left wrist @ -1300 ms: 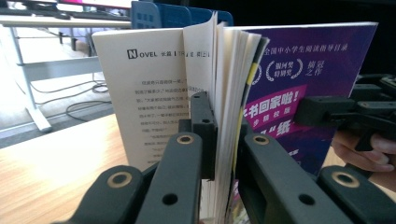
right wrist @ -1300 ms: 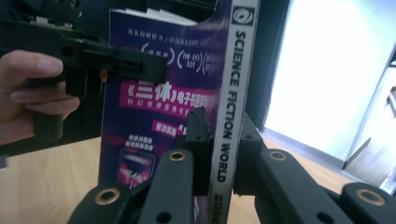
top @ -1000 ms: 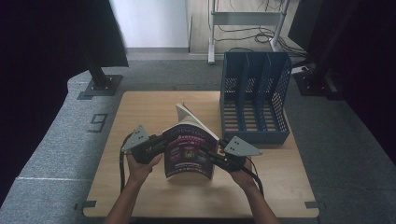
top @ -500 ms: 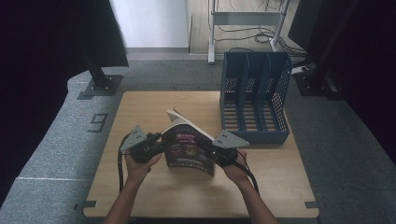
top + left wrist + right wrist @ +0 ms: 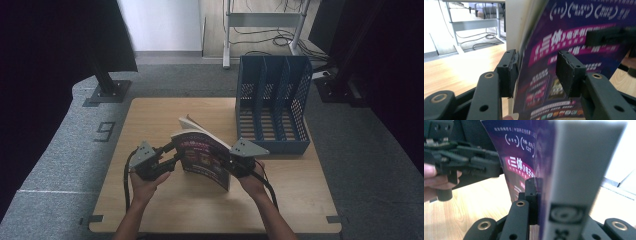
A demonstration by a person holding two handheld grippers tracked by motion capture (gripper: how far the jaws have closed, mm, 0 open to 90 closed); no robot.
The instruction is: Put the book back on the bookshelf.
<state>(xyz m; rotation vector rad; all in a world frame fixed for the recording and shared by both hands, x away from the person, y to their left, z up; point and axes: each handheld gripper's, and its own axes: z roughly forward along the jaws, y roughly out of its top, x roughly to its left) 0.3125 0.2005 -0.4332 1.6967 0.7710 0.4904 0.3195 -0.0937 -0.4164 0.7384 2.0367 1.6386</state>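
While grey carpet surrounds it, the pale wooden bench (image 5: pixel 150 200) carries a perforated blue plastic file rack (image 5: pixel 272 107). Above it, the glossy purple paperback book (image 5: pixel 202 155) is clamped by the right hand-held gripper (image 5: pixel 235 162); the left hand-held gripper (image 5: pixel 172 152), just opening, straddles its edge unpressed.

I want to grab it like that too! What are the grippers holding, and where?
The right gripper clamps the book at its spine-side edge. The left gripper has just opened, its jaws either side of the cover.

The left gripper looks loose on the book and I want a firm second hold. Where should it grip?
Grip the book at its free left edge, coming from the left: the right gripper already clamps the spine side, and the cover stands upright, bowing between the left gripper's open fingers.
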